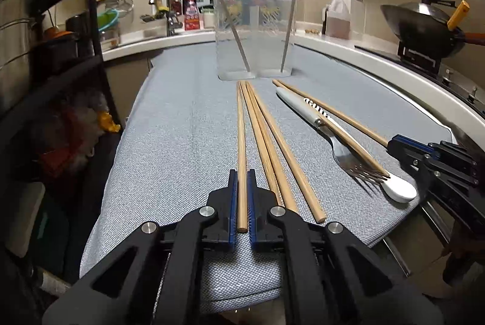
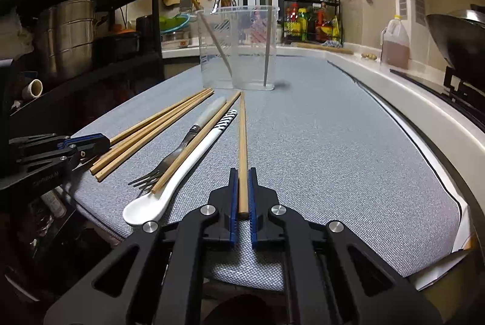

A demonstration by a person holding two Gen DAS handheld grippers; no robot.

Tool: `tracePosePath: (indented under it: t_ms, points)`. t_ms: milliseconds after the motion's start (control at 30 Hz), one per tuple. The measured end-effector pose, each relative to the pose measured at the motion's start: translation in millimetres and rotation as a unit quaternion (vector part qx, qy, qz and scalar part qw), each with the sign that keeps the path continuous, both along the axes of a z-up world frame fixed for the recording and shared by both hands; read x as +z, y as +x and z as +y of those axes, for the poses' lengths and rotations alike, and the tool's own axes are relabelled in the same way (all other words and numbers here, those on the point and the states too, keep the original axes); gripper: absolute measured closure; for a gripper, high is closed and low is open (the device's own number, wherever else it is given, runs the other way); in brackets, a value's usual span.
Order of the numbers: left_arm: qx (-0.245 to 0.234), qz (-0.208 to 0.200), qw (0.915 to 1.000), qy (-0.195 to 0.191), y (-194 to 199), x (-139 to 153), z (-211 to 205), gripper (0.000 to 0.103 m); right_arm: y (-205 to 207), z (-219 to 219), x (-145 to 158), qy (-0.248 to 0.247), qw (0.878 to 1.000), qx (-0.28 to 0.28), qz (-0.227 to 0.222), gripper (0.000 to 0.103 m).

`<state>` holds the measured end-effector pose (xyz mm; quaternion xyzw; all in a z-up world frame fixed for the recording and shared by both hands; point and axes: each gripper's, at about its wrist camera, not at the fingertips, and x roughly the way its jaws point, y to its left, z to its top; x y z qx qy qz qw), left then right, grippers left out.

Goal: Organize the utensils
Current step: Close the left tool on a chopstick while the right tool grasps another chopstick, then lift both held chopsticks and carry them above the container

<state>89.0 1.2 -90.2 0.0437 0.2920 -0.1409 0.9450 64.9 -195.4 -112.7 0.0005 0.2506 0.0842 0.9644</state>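
A gray mat (image 1: 188, 125) holds a clear cup (image 1: 254, 34) at 12 o'clock. The left gripper (image 1: 242, 176) pinches one chopstick (image 1: 241, 143). The right gripper (image 2: 242, 176) pinches another chopstick (image 2: 242, 137).

Wooden chopsticks (image 1: 266, 143), fork (image 1: 342, 152), white spoon (image 1: 397, 191) on cloth.

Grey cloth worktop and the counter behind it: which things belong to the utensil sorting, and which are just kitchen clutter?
Job:
- left gripper, shut on a wooden chopstick
- right gripper, shut on another wooden chopstick
- three loose chopsticks
- steel fork with white handle
- white ceramic spoon
- clear plastic divided holder

Clutter:
- black wok
- oil jug
- steel pots
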Motion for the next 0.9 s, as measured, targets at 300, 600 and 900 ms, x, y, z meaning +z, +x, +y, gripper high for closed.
tracePosePath:
  t_ms: [300, 600, 900]
  points:
    - [-0.001, -0.013, 0.999, -0.043, -24.4, 29.7, 13.5, 0.097, -17.0, -6.6, 32.6, 0.011, 1.0, -0.004, -0.018, 0.096]
    - [-0.001, -0.075, 0.9947, -0.071, -32.9, 78.7, 25.5, 0.097, -27.9, -3.5, 70.0, 0.004, 0.999, 0.001, -0.048, 0.096]
    - [0.007, -0.09, 0.9931, -0.076, -9.2, 124.0, 25.5, 0.097, -11.5, -9.0, 115.1, 0.006, 0.998, -0.01, -0.061, 0.096]
